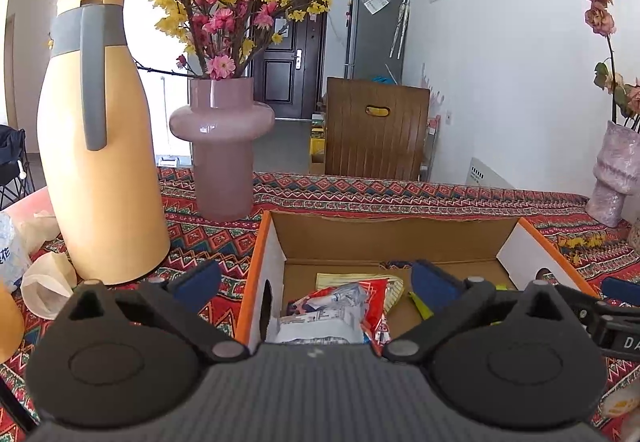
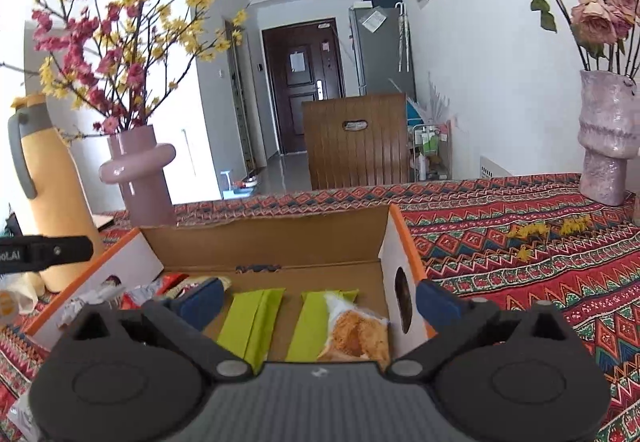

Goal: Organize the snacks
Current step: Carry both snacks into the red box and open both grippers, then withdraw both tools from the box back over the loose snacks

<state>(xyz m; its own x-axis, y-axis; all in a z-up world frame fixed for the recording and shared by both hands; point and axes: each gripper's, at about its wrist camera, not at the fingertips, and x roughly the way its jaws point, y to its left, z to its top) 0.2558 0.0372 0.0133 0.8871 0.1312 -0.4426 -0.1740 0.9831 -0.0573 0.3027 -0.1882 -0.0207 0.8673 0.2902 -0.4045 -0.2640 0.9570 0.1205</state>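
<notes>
On a table draped in a woven-look cloth (image 1: 400, 198) of red, orange and teal zigzags and diamonds, the left wrist view looks over an open cardboard box (image 1: 392, 238) with raw brown inner walls, white outer panels and orange edges. The left gripper (image 1: 316, 276) hovers at the box's near left corner, its blue-padded fingers (image 1: 434, 280) spread wide and holding nothing. Inside the box, below the gap, lie crinkly snack packets (image 1: 340, 310): a glossy red and white one on top of a pale yellow one; their print is too blurred to read. To the left stand a smooth, matte yellow thermos jug (image 1: 100, 162) with a grey band and handle, and a glossy mauve vase (image 1: 222, 146) with a bulging ring collar, filled with pink and yellow blossom branches. A black gripper part at the right edge shows the white letters "DA".

From the right wrist view, the right gripper (image 2: 318, 302) sits over the near right end of the box (image 2: 280, 242), fingers (image 2: 438, 304) wide apart and empty. Between them, on the box floor, lie two flat lime-green packets (image 2: 252, 318) and a clear-fronted bag (image 2: 356, 334) of golden-brown snack. A rough, pinkish textured vase (image 2: 608, 146) of faded roses stands far right. The other gripper's black arm at the left edge reads "LAI".
</notes>
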